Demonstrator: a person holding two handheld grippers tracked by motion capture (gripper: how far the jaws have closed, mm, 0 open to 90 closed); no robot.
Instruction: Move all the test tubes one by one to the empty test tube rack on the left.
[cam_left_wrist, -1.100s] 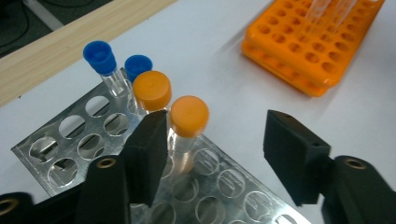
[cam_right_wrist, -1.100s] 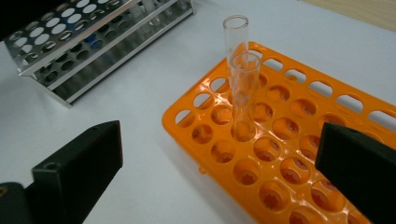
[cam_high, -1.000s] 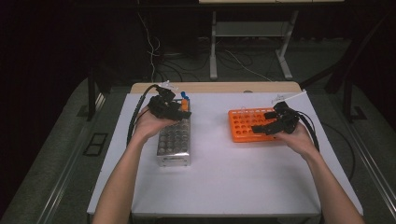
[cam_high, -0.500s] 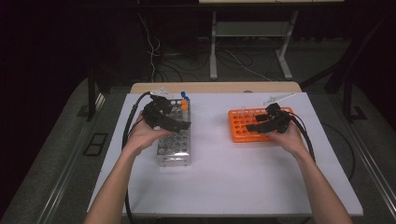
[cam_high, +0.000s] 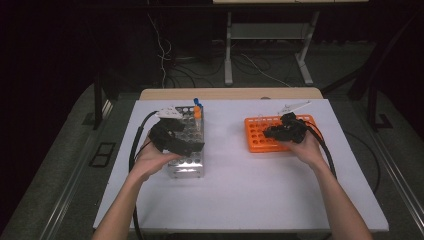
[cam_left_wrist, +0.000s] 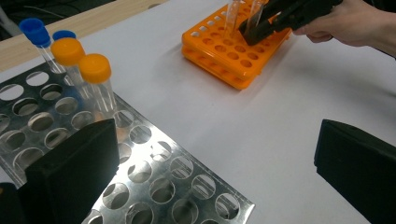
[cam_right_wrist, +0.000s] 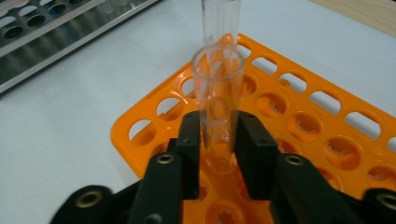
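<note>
Clear tube (cam_right_wrist: 218, 107): glossy, see-through, glass or plastic, cannot tell. Orange rack (cam_right_wrist: 299, 121): smooth plastic, slight sheen. Metal rack (cam_left_wrist: 154, 172): shiny perforated steel-like sheet. Tube caps (cam_left_wrist: 95, 68): matt plastic. Table (cam_high: 240, 190): matt white; wood edge behind.

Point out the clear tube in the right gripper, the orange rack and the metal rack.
clear tube (cam_right_wrist: 217, 107), right gripper view, its glass wall above the jaws.
orange rack (cam_high: 257, 146), high view, its near left corner.
metal rack (cam_left_wrist: 187, 172), left gripper view, its perforated top plate.

light: dim room, bright table (cam_high: 240, 200) | shadows: soft | blur: slight
</note>
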